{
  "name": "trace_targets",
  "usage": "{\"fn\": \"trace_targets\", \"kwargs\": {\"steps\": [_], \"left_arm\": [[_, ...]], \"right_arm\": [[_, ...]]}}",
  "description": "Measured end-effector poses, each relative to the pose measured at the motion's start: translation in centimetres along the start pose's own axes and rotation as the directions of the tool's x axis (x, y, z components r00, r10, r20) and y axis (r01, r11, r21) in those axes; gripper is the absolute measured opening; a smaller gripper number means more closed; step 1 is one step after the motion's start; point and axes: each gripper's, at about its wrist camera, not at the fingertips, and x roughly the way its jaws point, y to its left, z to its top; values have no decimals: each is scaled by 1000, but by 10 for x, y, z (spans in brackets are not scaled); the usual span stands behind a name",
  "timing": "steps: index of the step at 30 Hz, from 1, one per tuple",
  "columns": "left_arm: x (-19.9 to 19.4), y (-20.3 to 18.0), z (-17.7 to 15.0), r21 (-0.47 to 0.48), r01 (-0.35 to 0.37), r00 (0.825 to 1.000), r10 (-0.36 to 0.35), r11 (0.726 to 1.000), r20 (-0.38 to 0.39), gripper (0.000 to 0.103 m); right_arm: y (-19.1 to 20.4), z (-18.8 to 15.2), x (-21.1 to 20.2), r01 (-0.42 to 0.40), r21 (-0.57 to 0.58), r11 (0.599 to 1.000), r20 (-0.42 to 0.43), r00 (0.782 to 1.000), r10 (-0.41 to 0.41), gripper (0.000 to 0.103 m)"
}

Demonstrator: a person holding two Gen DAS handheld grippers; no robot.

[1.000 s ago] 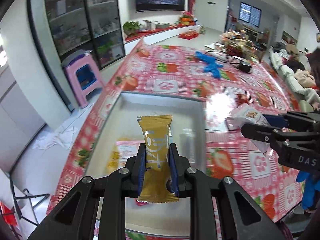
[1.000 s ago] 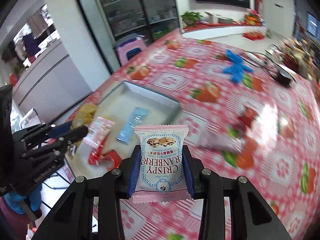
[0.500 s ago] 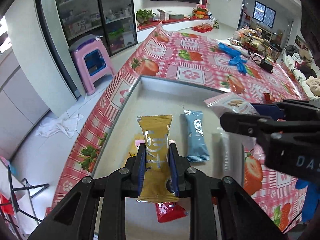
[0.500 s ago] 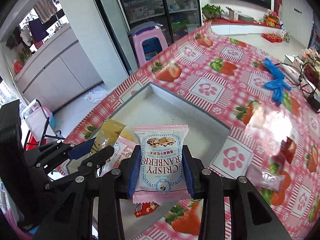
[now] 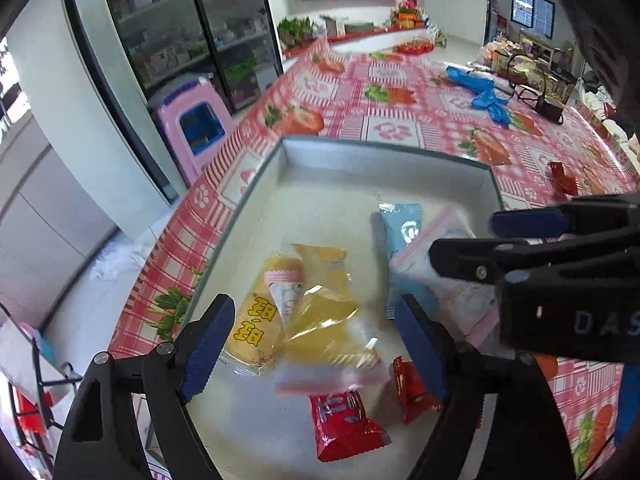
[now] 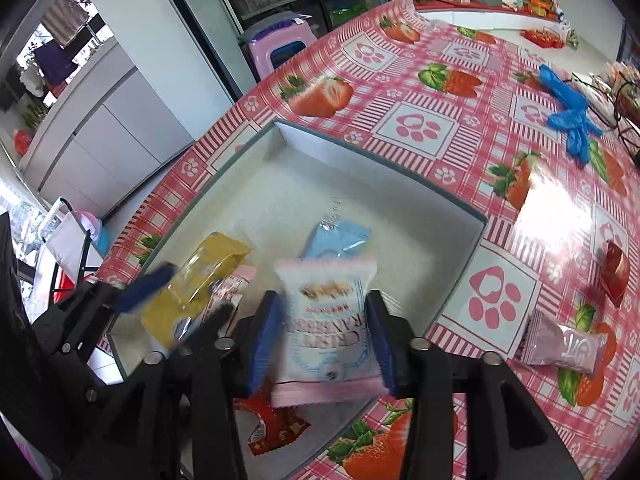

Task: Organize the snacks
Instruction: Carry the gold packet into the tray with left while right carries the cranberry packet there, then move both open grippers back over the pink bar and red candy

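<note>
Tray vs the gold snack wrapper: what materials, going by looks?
Tray: looks like matte white cardboard or plastic with a thin darker rim; flat, no glare, so the look leaves it open. Gold snack wrapper: glossy thin plastic film, probably metallised; bright highlights, creases, crimped end.

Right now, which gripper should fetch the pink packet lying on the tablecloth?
Right. The pink packet lies on the tablecloth just beyond the box's right wall, on the right gripper's side. The left gripper, open, hangs over the box's left part, farther away.
</note>
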Motion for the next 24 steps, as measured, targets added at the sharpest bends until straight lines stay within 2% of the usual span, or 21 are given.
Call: {"fn": "trace_targets", "kwargs": {"steps": [1, 2, 3, 6, 9, 14, 24], "left_arm": [[-3, -3, -1, 13, -11, 1000, 11, 1000, 2, 85], [-5, -5, -1, 21, -21, 1000, 21, 1000, 2, 85], [-6, -7, -1, 26, -29, 1000, 29, 999, 2, 85], [-12, -14, -1, 41, -66, 998, 66, 997, 6, 85], [-21, -21, -2, 57, -108, 994, 108, 992, 18, 85], [-38, -32, -2, 73, -134, 990, 131, 988, 44, 85], [-68, -55, 2, 106, -136, 988, 127, 985, 91, 85]], "right_arm": [[-1, -2, -4, 8, 2, 1000, 11, 1000, -8, 75], [-2, -2, -7, 14, 3, 1000, 19, 1000, -14, 89], [-4, -4, -13, 28, 5, 1000, 33, 999, -28, 95], [-11, -9, -23, 57, 26, 998, 49, 997, -59, 103], [-21, -20, -37, 67, 54, 996, 73, 995, -71, 103], [-35, -42, -55, 70, 73, 995, 77, 994, -75, 103], [-55, -67, -85, 60, 118, 991, 113, 991, -73, 103]]}}
